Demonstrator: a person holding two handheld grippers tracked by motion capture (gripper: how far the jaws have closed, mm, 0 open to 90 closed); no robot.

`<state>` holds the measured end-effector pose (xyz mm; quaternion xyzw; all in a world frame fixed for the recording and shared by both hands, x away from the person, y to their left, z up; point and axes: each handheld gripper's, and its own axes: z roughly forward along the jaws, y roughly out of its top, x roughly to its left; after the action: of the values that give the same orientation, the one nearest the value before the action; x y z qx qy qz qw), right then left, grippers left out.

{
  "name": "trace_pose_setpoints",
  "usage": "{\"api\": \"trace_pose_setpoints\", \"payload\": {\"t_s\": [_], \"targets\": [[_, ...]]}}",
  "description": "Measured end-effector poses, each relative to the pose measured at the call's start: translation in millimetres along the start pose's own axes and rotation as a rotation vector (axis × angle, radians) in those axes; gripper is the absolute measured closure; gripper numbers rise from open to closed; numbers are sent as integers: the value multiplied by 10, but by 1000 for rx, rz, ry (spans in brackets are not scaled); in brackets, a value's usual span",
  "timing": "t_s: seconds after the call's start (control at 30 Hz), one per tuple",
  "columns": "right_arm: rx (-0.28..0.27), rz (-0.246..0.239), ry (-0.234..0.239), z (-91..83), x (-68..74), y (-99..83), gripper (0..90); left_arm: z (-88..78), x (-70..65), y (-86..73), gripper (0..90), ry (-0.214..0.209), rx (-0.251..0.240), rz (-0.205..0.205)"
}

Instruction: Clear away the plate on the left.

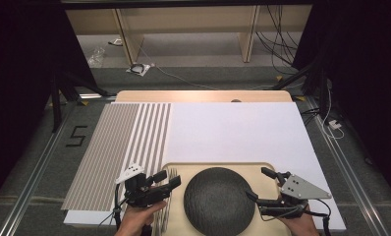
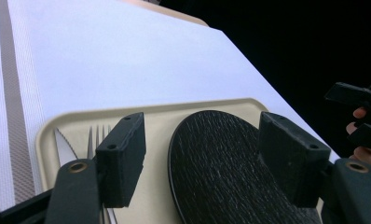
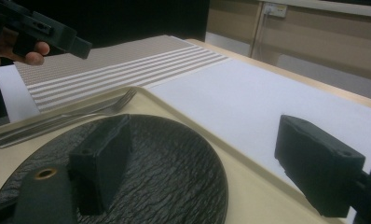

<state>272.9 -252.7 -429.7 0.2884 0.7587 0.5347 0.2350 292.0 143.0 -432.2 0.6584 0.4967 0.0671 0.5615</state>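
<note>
Both pairs of black fingers stood wide apart with nothing pressed between them. On the left gripper (image 1: 165,182), the fingers (image 2: 123,154) hung above the left part of a beige rectangular plastic tray (image 1: 262,168), one over the bare tray floor and the other over a round dark textured slate-like plate (image 1: 219,199). That plate lay flat in the middle of the tray, near the table's front edge. Beside it, along the tray's left side, lay a silver metal fork (image 2: 97,140) and a silver metal knife (image 2: 65,149), side by side and close to the plate without clearly touching it. The right gripper (image 1: 260,183) hovered at the plate's right rim, one finger (image 3: 102,158) above the plate and the other out past the tray's edge over a white tablecloth (image 1: 233,128). A striped beige-and-white woven placemat (image 1: 120,147) lay to the tray's left.
</note>
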Motion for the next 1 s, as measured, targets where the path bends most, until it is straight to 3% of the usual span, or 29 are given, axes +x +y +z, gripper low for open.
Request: {"api": "trace_pose_setpoints", "payload": {"t_s": [0.33,1.0], "targets": [[-7,5,1,0,-4,-1,198,-41,-44,46,289,-14,-26,127],[-13,9,0,1,-4,0,198,-88,-3,71,239,-20,-49,265]]}}
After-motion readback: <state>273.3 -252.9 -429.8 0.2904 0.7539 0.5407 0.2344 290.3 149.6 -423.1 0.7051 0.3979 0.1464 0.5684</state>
